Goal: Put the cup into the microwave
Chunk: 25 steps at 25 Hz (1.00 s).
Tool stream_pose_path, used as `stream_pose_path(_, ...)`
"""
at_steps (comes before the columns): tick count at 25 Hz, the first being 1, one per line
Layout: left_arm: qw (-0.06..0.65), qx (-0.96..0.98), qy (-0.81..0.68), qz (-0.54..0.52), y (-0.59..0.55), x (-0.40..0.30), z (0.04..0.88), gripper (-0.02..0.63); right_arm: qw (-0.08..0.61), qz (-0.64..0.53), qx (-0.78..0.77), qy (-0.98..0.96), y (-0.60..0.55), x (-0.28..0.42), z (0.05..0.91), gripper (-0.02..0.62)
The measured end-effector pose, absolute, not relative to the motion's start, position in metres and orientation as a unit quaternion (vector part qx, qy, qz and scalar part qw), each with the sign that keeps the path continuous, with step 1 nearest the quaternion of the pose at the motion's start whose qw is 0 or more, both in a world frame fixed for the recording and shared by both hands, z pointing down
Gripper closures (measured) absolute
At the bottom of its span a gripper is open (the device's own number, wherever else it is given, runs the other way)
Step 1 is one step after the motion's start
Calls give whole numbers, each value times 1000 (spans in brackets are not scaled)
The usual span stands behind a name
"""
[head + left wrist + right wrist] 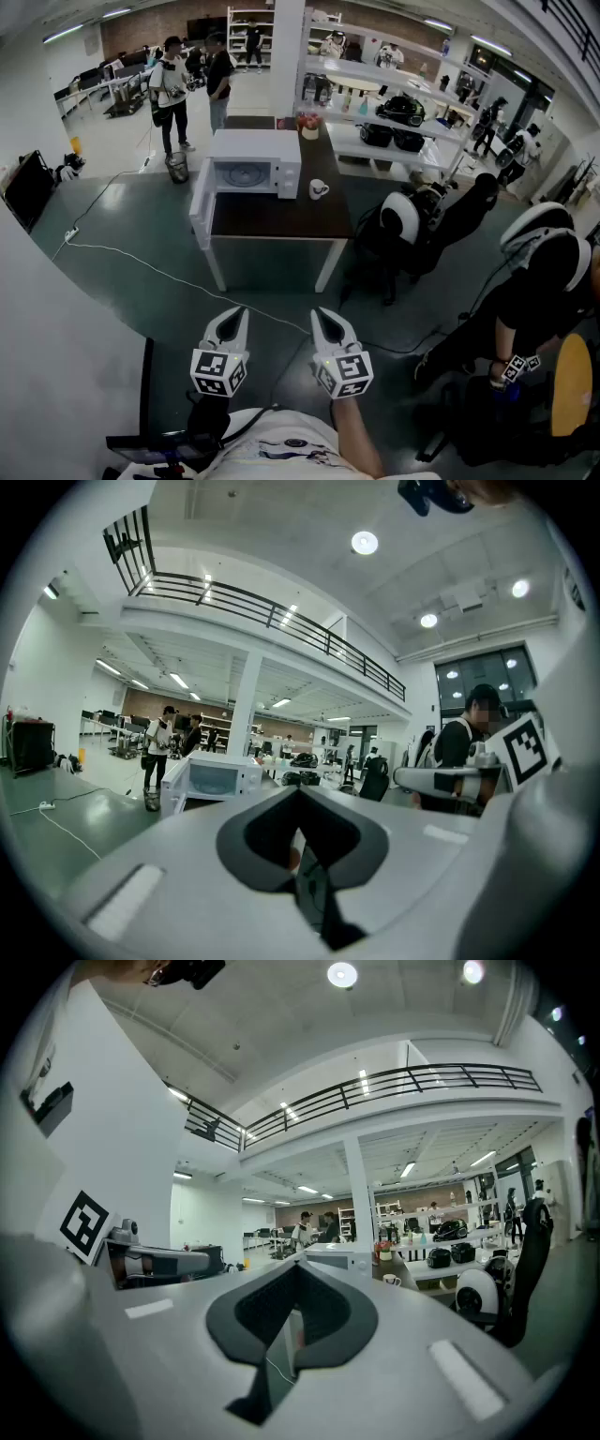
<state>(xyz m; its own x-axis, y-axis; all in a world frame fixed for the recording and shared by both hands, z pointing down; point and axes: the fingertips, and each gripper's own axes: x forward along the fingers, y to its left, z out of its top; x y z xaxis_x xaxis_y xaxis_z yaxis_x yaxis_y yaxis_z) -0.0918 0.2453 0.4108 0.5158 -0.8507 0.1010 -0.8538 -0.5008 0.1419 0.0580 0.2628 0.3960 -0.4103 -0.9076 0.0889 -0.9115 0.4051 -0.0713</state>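
The white microwave (246,167) stands at the left of a dark-topped table (281,217), its door (201,204) swung open to the left. A small white cup (319,189) sits on the table just right of the microwave. Both grippers are far from the table, low in the head view. My left gripper (234,317) and my right gripper (322,319) are side by side, each shut with nothing between the jaws. The left gripper view shows the left gripper (298,797) and the distant microwave (214,778). The right gripper view shows the right gripper (298,1271), the microwave (336,1258) and the cup (392,1280).
A white cable (141,267) runs across the green floor in front of the table. A black office chair (417,225) stands right of the table, and a seated person (544,281) is further right. Two people (192,89) stand behind. Shelves (394,112) rise at the back right.
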Motion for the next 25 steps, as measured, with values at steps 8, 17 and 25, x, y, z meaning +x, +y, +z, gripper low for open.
stream_pose_path(8, 81, 869, -488, 12, 244, -88, 408, 607, 12, 57, 544, -837, 262, 58, 396, 597)
stream_pose_path(17, 81, 867, -491, 15, 245, -88, 411, 607, 10, 62, 544, -837, 263, 62, 400, 597)
stream_pose_path(25, 86, 862, -499, 20, 247, -84, 413, 607, 9, 67, 543, -837, 264, 70, 403, 595)
